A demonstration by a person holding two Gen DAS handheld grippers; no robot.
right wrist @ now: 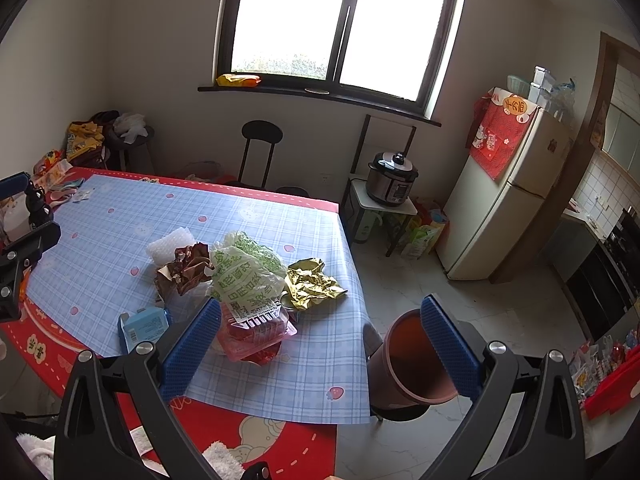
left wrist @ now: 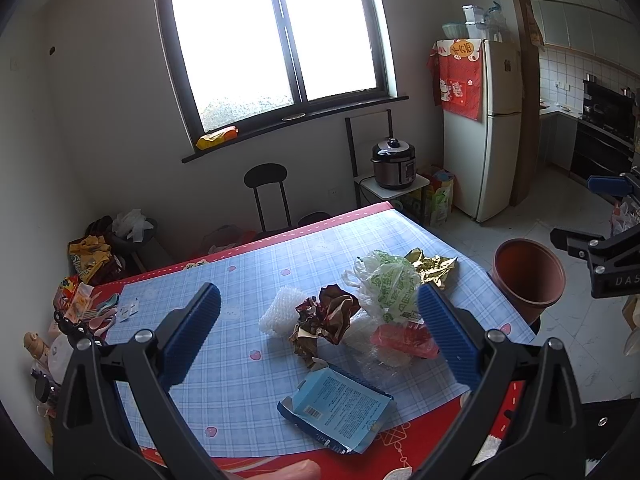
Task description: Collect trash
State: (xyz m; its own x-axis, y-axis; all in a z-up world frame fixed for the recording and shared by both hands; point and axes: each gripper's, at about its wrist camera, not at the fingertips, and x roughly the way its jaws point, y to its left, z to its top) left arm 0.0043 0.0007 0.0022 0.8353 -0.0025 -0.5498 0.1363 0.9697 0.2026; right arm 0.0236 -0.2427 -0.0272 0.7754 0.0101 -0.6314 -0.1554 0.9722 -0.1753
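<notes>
Trash lies in a heap on the blue checked tablecloth (left wrist: 240, 280): a torn blue carton (left wrist: 340, 408), a crumpled brown wrapper (left wrist: 326, 318), white bubble wrap (left wrist: 278, 312), a green-printed plastic bag (left wrist: 388, 284), a pink clear tray (left wrist: 400, 340) and gold foil (left wrist: 432, 266). A brown bin (left wrist: 528, 276) stands off the table's right edge. My left gripper (left wrist: 320, 312) is open above the heap, holding nothing. My right gripper (right wrist: 320, 324) is open and empty over the table's right edge, between the pink tray (right wrist: 256, 332) and the bin (right wrist: 412, 364).
Small items crowd the table's far left corner (left wrist: 84, 308). A black chair (left wrist: 266, 196) stands behind the table. A pressure cooker (left wrist: 394, 162) sits on a small stand beside the fridge (left wrist: 484, 128). Tiled floor (right wrist: 460, 304) lies right of the table.
</notes>
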